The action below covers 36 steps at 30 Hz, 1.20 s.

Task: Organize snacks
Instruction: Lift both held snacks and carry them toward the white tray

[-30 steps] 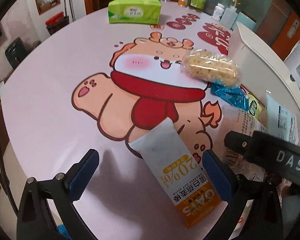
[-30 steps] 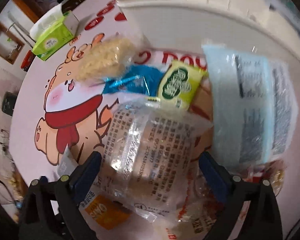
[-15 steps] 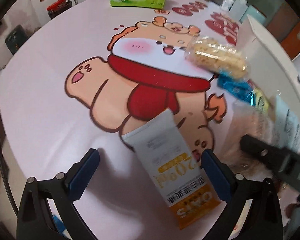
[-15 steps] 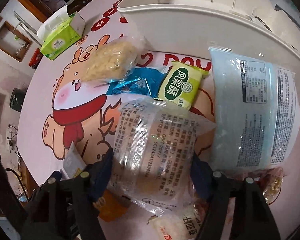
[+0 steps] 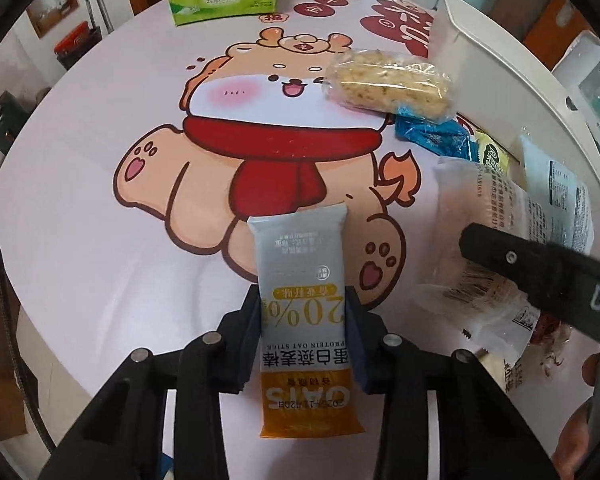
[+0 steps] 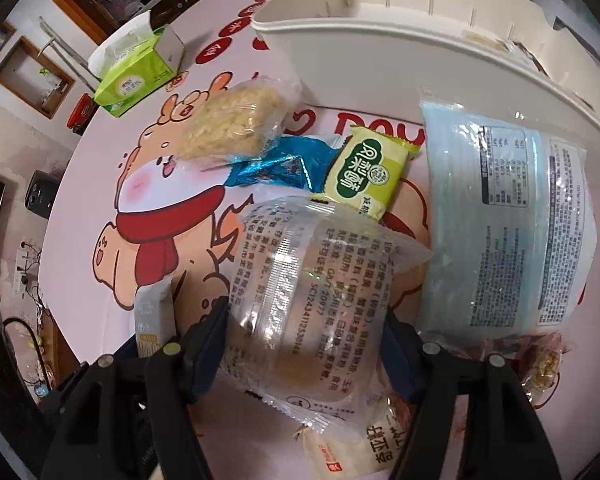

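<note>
Both views are evenly lit by soft, diffuse indoor light, and no single source can be made out. Only faint, soft-edged shadows are cast on the pink tablecloth (image 5: pixel 80 220). White glare is seen on the clear wrapper (image 6: pixel 300 280) and on the pale blue packet (image 6: pixel 508 216), so that some print is washed out. Strong fisheye bending is shown: the white bin (image 6: pixel 380 48) is curved, and the corners are cut off by a black round border. The centres are sharp, while the edges are softened. Slight smear is visible low in the clear wrapper.
</note>
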### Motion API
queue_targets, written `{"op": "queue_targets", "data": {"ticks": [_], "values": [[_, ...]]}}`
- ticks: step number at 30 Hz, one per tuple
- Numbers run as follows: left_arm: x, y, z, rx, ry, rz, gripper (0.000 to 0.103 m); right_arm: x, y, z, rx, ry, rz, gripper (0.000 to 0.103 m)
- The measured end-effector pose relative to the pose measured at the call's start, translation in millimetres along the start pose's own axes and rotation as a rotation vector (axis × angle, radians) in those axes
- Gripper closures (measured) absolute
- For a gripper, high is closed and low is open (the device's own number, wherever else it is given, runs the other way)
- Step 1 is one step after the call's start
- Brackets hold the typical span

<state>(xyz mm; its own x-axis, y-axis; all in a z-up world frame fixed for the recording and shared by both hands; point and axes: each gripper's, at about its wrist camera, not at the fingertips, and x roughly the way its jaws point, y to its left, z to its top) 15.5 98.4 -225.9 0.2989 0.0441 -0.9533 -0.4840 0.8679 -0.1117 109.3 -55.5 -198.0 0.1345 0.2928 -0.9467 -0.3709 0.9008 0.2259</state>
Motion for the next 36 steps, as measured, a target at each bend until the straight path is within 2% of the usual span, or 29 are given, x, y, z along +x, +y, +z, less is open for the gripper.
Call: {"op": "queue_targets", "data": {"ticks": [10, 19, 27, 36], "values": [[-59.5, -3.4, 14.0, 0.067, -0.119, -0.029, 0.067, -40.2, -2.0, -8.1, -0.013, -0.089, 0.028, 0.035], [-124.8, -31.5, 51.8, 0.150, -0.259, -0.096, 0.066, -104.7, -13.7, -5.6, -0.008, -0.245, 0.025, 0.035], [-181.7, -86.7, 94.7, 0.300, -0.386, -0.185, 0.066, -161.8, -41.4, 12.9, 0.060, -0.413, -0.020, 0.035], [-200.8, -160.6, 148.0, 0.436, -0.475, -0.256, 0.066, -207.9, -81.0, 60.5, 0.162, -0.582, -0.129, 0.034]]}}
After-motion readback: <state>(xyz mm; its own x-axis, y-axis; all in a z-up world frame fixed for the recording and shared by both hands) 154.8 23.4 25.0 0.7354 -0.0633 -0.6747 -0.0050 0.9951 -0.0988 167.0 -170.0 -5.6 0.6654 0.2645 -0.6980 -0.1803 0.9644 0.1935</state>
